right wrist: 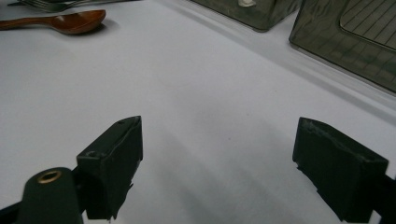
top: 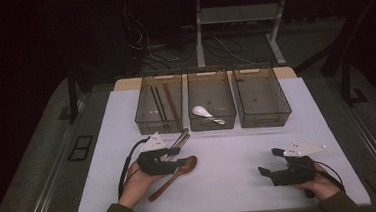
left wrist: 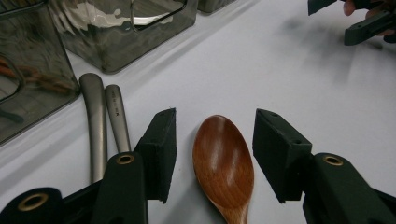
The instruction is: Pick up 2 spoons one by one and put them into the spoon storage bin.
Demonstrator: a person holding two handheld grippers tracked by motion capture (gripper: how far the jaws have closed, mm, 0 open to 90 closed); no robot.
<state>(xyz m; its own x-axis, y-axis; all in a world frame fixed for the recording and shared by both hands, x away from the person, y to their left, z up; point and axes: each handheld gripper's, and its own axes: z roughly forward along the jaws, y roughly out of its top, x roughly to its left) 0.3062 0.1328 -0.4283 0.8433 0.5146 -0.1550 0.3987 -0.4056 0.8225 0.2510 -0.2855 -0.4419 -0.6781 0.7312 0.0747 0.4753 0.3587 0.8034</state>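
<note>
High view, chopsticks (top: 159, 104) in left bin (top: 159, 102), white spoon (top: 204, 113) in middle bin (top: 211, 99)

The high view looks forward and down from above the person's side onto the whole white rectangular table (top: 219, 154). The left gripper view sits low and close over the brown wooden spoon (left wrist: 223, 164), facing the smoky transparent plastic bins (left wrist: 116, 32). The right gripper view skims the table, sharing that spoon and bins.

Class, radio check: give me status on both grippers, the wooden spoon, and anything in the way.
Left gripper open, straddling wooden spoon bowl. Right gripper open, over bare table. Two metal handles beside the left jaw.
</note>
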